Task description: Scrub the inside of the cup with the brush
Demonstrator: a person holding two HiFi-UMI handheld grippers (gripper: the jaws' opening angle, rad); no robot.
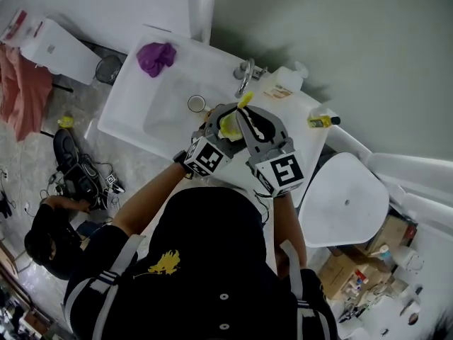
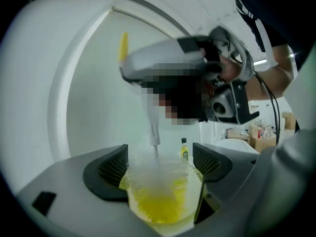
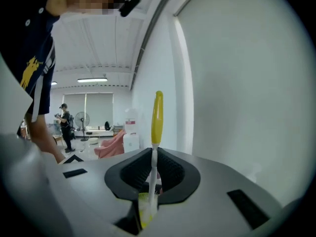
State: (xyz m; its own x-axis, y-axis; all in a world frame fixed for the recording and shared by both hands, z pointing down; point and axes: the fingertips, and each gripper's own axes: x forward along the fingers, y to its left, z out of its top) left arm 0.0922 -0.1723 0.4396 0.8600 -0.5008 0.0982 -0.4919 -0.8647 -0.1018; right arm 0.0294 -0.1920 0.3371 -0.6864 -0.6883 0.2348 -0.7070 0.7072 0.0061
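Observation:
A clear plastic cup with yellow in its bottom is held over the sink, my left gripper shut on its sides. In the left gripper view the cup sits between the two dark pads, mouth toward the camera. The brush, a thin white shaft with a yellow handle end, reaches down into it. My right gripper is shut on the shaft just above the cup. In the right gripper view the brush stands upright between the jaws of my right gripper, its bristle end hidden below.
The white sink has a chrome faucet at its back and a purple cloth on its far corner. A small round cup stands in the basin. A white bottle and a yellow bottle sit on the right.

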